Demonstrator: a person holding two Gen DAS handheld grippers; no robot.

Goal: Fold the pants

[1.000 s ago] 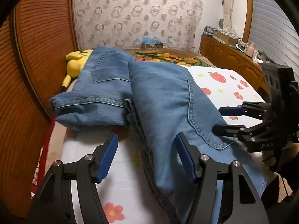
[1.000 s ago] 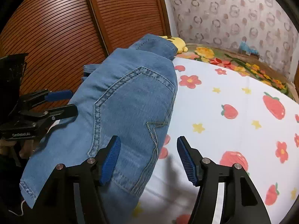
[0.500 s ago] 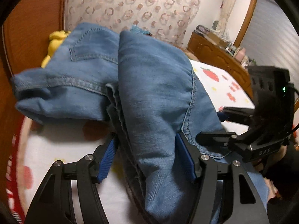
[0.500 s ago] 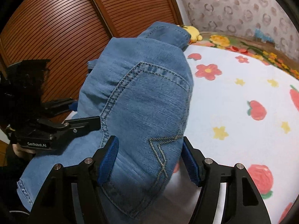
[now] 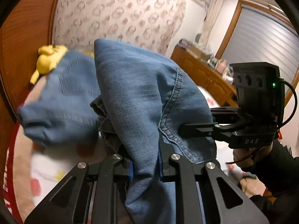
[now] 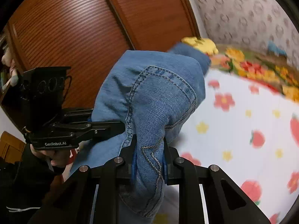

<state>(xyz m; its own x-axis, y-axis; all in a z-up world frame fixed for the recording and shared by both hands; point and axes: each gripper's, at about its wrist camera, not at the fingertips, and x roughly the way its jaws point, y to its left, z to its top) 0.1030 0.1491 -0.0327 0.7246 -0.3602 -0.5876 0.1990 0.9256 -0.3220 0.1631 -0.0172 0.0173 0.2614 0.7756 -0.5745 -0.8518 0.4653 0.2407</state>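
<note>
The jeans [image 5: 142,100] are bunched up above the bed [image 6: 243,130], gripped at their near end by both tools. The left gripper [image 5: 144,165] has its fingers [image 5: 130,168] closing on a thick fold of denim, the blue pads pressing the cloth from both sides with only the fabric between them. The right gripper [image 6: 148,163] is likewise closing, its fingers [image 6: 165,166] pinching the jeans at a back pocket with zigzag stitching. In each wrist view the other gripper shows beside the jeans, its tips against the denim, held by a hand [image 6: 56,156] in a dark sleeve. The far part of the jeans sags toward the bed near a yellow plush toy [image 5: 46,59] by the wooden wall panel [image 6: 74,37]. The bed's sheet is white with strawberries and flowers. Beyond the jeans in the left view stands a wooden dresser [image 5: 201,72].
</note>
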